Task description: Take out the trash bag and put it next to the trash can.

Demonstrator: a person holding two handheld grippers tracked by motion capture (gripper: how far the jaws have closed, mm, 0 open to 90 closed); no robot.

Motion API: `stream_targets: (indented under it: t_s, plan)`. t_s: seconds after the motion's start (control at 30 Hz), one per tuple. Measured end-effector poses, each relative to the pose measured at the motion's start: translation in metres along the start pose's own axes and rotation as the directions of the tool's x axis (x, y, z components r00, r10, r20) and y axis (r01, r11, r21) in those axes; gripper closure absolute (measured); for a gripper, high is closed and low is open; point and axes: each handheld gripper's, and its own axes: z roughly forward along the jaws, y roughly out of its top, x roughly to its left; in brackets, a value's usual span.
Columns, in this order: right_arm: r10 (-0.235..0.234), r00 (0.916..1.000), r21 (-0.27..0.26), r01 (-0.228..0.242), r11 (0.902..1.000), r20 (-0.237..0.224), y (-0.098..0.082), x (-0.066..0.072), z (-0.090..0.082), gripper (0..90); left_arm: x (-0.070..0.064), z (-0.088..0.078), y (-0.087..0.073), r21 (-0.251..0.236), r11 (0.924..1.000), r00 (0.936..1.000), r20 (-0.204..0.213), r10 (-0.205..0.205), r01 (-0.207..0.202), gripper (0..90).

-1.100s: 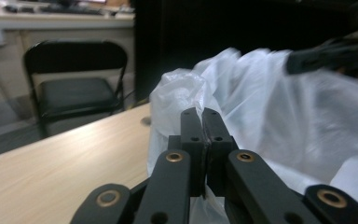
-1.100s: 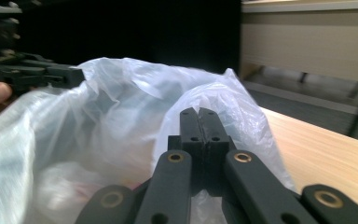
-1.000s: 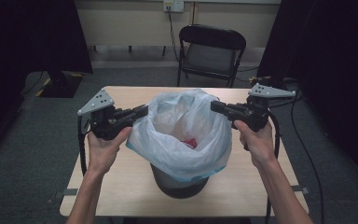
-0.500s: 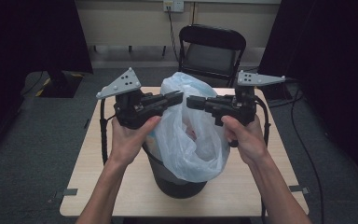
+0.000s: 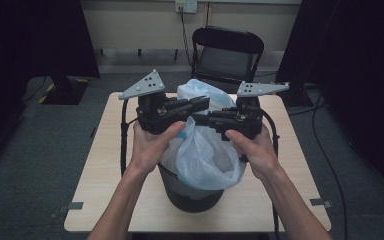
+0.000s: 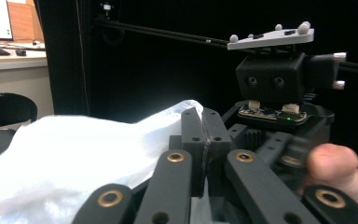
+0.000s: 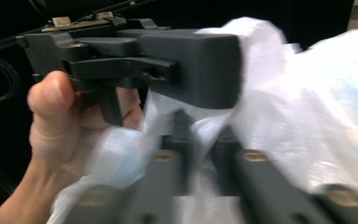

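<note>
A translucent pale-blue plastic bag (image 5: 205, 155) lines a dark round bin (image 5: 190, 195) standing on the light wooden table (image 5: 105, 150). Both grippers meet above the bin with the bag's top gathered between them. My left gripper (image 5: 205, 102) points right and is shut on the bag's rim; in the left gripper view its jaws press together with film (image 6: 74, 140) beside them. My right gripper (image 5: 197, 119) points left, shut on the bag too; film (image 7: 307, 107) wraps over its jaws in the right gripper view. The left gripper's body (image 7: 168, 65) and hand (image 7: 56, 121) sit just ahead.
A black folding chair (image 5: 227, 52) stands behind the table's far edge. Black curtains hang at both sides. Cables trail from both grippers, one (image 5: 124, 140) down the left side and one (image 5: 325, 145) across the floor at right. Bare tabletop lies left and right of the bin.
Both grippers have swung inward from the bag's wide-open sides to meet over the bin's middle, pulling the rim together and closing the bag's mouth.
</note>
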Motion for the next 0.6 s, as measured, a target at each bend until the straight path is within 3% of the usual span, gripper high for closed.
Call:
stream_targets:
  t_s: [0.07, 0.1, 0.13, 0.17, 0.27, 0.43, 0.57, 0.6]
  plan:
    - [-0.004, 0.9999, -0.016, 0.005, 0.9999, 0.011, 0.002, 0.000, -0.002, 89.5, 0.002, -0.005, -0.001, -0.019, 0.9998, 0.9984, -0.057, -0.004, 0.003, 50.2]
    - [-0.007, 0.9999, -0.044, 0.008, 0.9990, 0.011, 0.007, 0.001, -0.006, 89.7, 0.006, -0.011, -0.003, -0.037, 0.9993, 0.9963, -0.086, -0.010, 0.007, 25.5]
    - [-0.007, 0.9999, -0.044, 0.008, 0.9990, 0.011, 0.007, 0.001, -0.006, 89.7, 0.006, -0.011, -0.003, -0.037, 0.9993, 0.9963, -0.086, -0.010, 0.007, 18.5]
    - [-0.011, 0.9999, -0.076, 0.012, 0.9970, 0.012, 0.015, 0.003, -0.012, 89.7, 0.009, -0.014, -0.005, -0.051, 0.9986, 0.9963, -0.084, -0.018, 0.014, 13.6]
    - [-0.022, 0.9997, -0.108, 0.022, 0.9939, 0.008, 0.029, 0.007, -0.016, 89.6, 0.013, -0.016, -0.010, -0.063, 0.9968, 0.9972, -0.052, -0.054, 0.050, 12.2]
    - [-0.048, 0.9987, -0.159, 0.044, 0.9863, -0.016, 0.053, 0.018, -0.018, 89.7, 0.006, 0.000, -0.018, 0.004, 0.9984, 0.9982, -0.021, -0.056, 0.056, 11.5]
    - [-0.067, 0.9973, -0.185, 0.060, 0.9808, -0.031, 0.066, 0.028, -0.019, 89.7, -0.002, 0.015, -0.020, 0.058, 0.9983, 0.9997, -0.023, -0.001, 0.002, 7.4]
    - [-0.069, 0.9967, -0.196, 0.059, 0.9789, -0.044, 0.068, 0.030, -0.020, 89.7, -0.005, 0.018, -0.020, 0.102, 0.9944, 0.9980, -0.055, 0.032, -0.026, 9.6]
